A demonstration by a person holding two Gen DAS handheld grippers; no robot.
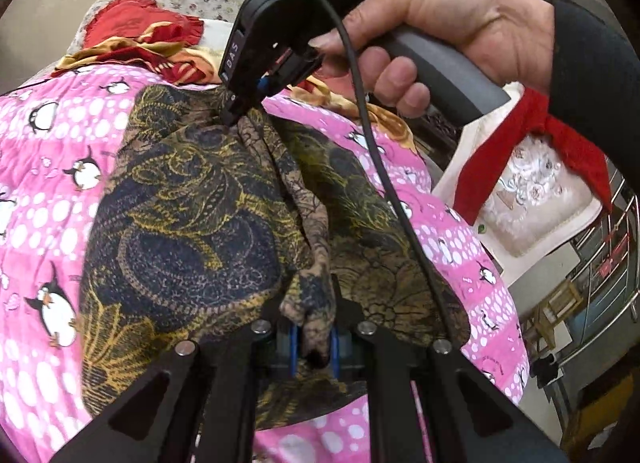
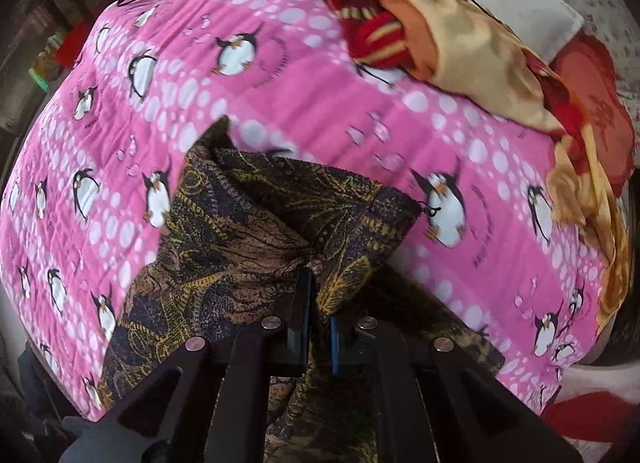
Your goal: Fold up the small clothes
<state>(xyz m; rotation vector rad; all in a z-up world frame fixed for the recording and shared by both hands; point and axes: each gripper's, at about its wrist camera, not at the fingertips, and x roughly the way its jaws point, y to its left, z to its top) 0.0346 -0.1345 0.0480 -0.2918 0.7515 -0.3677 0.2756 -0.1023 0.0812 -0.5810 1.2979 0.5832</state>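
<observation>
The left gripper is nearly closed, its blue-edged pads pinching a bunched edge of the dark patterned cloth. From that pinch the cloth runs away as a twisted ridge toward the right gripper, seen from the left wrist camera as a black tool pointing steeply down, its tips clamped together on the far end of the same ridge. A hand in a dark sleeve grips its grey handle, and a black cable hangs from the tool across the cloth.

From the right wrist camera, the right gripper has its jaws fully together on a gathered fold of the cloth, which bulges out ahead of the fingers and drapes back below them. The view is blurred.

The cloth, navy with gold and tan paisley, is held up between the two grippers along its middle, and both sides fall away onto the pink penguin quilt that covers the bed. Its lower edges rest on the quilt.

Near the far end of the quilt lies a heap of red and gold clothes, well apart from the held cloth. A white bag with red straps sits beside the bed.
</observation>
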